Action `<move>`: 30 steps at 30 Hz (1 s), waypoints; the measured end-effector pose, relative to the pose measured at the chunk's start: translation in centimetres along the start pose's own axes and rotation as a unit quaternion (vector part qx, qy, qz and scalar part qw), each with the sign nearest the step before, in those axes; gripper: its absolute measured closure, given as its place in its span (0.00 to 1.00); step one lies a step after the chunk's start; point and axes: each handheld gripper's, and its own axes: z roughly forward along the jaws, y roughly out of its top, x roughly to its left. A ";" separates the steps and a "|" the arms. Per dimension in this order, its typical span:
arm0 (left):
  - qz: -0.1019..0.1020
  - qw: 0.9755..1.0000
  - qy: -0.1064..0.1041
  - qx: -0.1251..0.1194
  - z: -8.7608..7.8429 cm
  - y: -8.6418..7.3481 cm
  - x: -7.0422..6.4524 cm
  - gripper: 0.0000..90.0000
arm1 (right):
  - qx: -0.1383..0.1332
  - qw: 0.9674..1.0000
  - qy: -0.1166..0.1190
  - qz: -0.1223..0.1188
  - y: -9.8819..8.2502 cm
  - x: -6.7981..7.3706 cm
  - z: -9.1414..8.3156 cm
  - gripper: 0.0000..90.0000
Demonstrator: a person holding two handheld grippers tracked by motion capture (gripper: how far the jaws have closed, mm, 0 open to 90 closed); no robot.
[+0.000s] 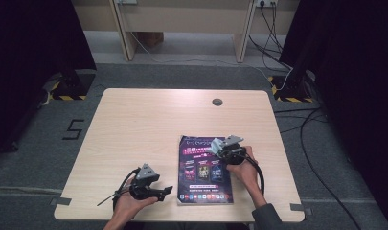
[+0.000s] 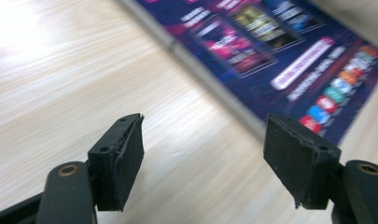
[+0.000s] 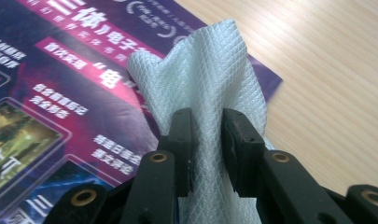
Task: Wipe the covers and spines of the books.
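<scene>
1. The right gripper [image 1: 219, 149] pinches a white cloth [image 3: 203, 93] between its two black jaws; in the right gripper view the quilted fabric is squeezed in the narrow gap and fans out above and beyond the jaw tips.
2. The cloth stands up from the grip in a loose fold, and its free end hangs over the upper part of a purple magazine [image 3: 65, 93], near that magazine's edge where the wood begins.
3. In the high view the cloth [image 1: 216, 145] shows as a small pale patch at the front of the right gripper, right over the magazine's [image 1: 203, 184] top right area.
4. The magazine lies flat on the wooden table [image 1: 143, 124], toward the near edge and right of the middle, with its cover up.
5. The right hand [image 1: 244, 167] comes in from the magazine's right side, the gripper aimed left across the cover.
6. The left gripper [image 1: 165, 190] is spread wide with nothing between its jaws; in the left gripper view bare wood shows in the gap.
7. It is held in the left hand [image 1: 129, 199] just left of the magazine's lower left corner, apart from the cloth, with its jaws aimed toward the magazine's [image 2: 289, 60] near edge.
</scene>
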 end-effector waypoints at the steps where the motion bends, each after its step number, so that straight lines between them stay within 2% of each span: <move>1: 0.001 1.000 0.004 0.002 -0.2 0.0 0.3 0.31 | -0.002 1.000 0.003 0.010 -0.1 -0.1 0.0 0.82; 5: -0.004 1.000 0.025 0.006 -0.3 -0.2 1.2 0.29 | 0.001 1.000 -0.006 -0.011 0.2 0.6 0.0 0.83; 11: -0.009 0.999 0.037 0.006 -0.3 -0.1 1.6 0.29 | -0.006 0.999 0.031 -0.040 1.2 3.7 0.2 0.83; 18: -0.011 0.999 0.043 0.008 -0.3 -0.1 2.0 0.29 | -0.016 0.992 0.087 -0.086 2.6 8.9 0.3 0.83; 19: -0.011 0.999 0.043 0.008 -0.3 -0.1 2.0 0.28 | -0.016 0.992 0.087 -0.086 2.6 8.9 0.3 0.83; 20: -0.013 0.999 0.050 0.006 -0.3 -0.1 2.2 0.28 | -0.019 0.990 0.105 -0.096 2.8 10.1 0.2 0.83; 21: -0.015 0.999 0.052 0.007 -0.4 -0.2 2.2 0.28 | -0.019 0.988 0.116 -0.098 2.8 10.6 0.1 0.83; 23: -0.015 0.999 0.052 0.006 -0.4 -0.2 2.3 0.28 | -0.022 0.987 0.124 -0.104 2.6 11.5 -0.2 0.83; 25: -0.014 0.998 0.054 0.007 -0.4 -0.1 2.4 0.28 | -0.020 0.985 0.129 -0.116 2.5 12.0 -0.5 0.83; 27: -0.016 0.998 0.053 0.008 -0.3 -0.2 2.3 0.28 | -0.021 0.984 0.136 -0.111 2.5 11.8 -0.5 0.82; 29: -0.014 0.998 0.052 0.009 -0.3 -0.2 2.3 0.28 | -0.022 0.984 0.137 -0.107 2.5 11.2 -0.3 0.82; 30: -0.012 0.998 0.054 0.010 -0.3 -0.2 2.3 0.28 | -0.019 0.986 0.128 -0.103 2.4 10.9 -0.3 0.82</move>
